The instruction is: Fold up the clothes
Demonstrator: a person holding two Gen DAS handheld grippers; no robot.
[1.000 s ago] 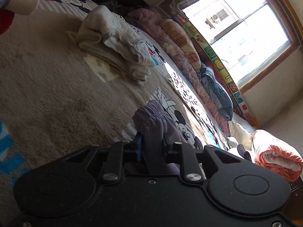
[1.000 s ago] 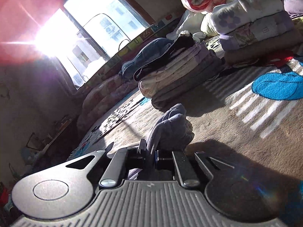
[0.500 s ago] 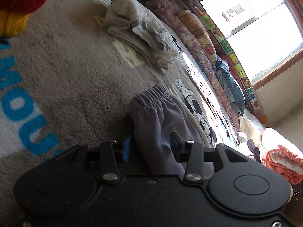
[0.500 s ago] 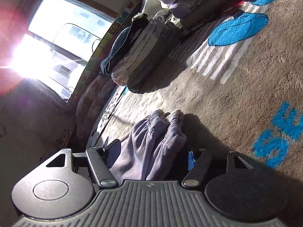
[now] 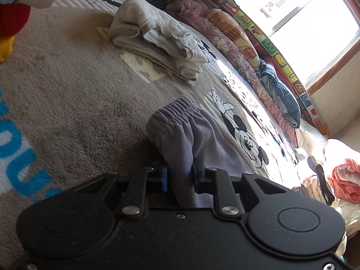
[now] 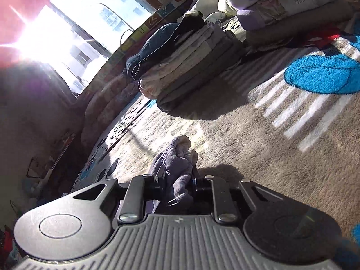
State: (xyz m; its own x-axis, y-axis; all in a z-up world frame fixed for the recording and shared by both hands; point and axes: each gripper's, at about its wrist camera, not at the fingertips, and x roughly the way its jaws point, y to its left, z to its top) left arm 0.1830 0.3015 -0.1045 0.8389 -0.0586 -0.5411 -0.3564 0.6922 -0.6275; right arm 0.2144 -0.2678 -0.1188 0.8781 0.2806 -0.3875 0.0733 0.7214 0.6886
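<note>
purple pants [image 5: 180, 139] pinched low — both jaws clamped, over blanket [image 5: 67, 94].

Sunlit window [image 5: 299, 24], cartoon-print carpet [image 5: 67, 94]

Plush grey carpet [image 5: 67, 94] with blue lettering, wood-framed window [image 5: 315, 29] in bright sun, cream wall [image 5: 337, 103] beside it.

lilac trousers [image 5: 180, 132] | elastic waistband bunched | lying on carpet
</note>
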